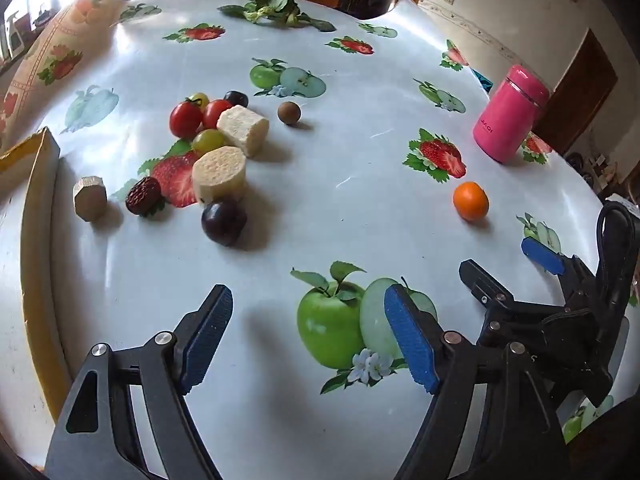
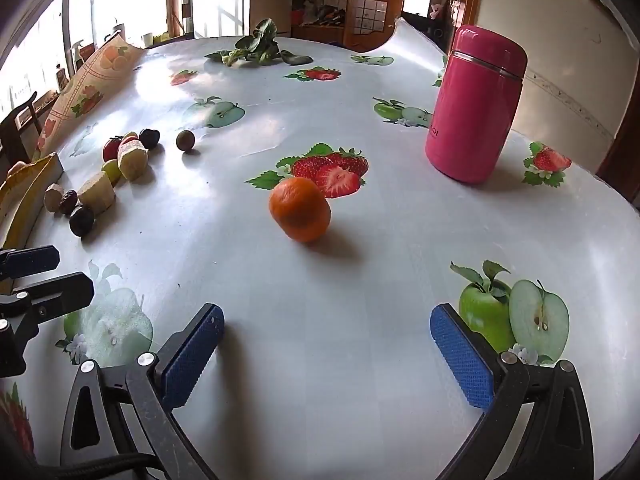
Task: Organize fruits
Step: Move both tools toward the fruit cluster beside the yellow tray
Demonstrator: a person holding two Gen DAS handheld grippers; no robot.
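Note:
A cluster of fruit lies at the left of the table: red tomatoes (image 1: 185, 119), a green grape (image 1: 207, 140), two pale cut chunks (image 1: 219, 173), a dark plum (image 1: 223, 222), a red date (image 1: 143, 195) and a brown round fruit (image 1: 289, 113). An orange tangerine (image 1: 471, 201) (image 2: 300, 214) sits alone, ahead of my right gripper (image 2: 327, 354). My left gripper (image 1: 308, 340) hangs open above bare cloth, nothing between its fingers. The right gripper is open too, and empty; its blue pads (image 1: 542, 255) show at the right of the left wrist view.
A pink flask (image 1: 509, 114) (image 2: 474, 106) stands at the right. Leafy greens (image 1: 276, 4) lie at the far side. A yellow-edged box (image 1: 34, 216) sits at the left edge, with a small tan block (image 1: 90, 198) beside it. Fruit prints cover the white tablecloth (image 1: 352, 208).

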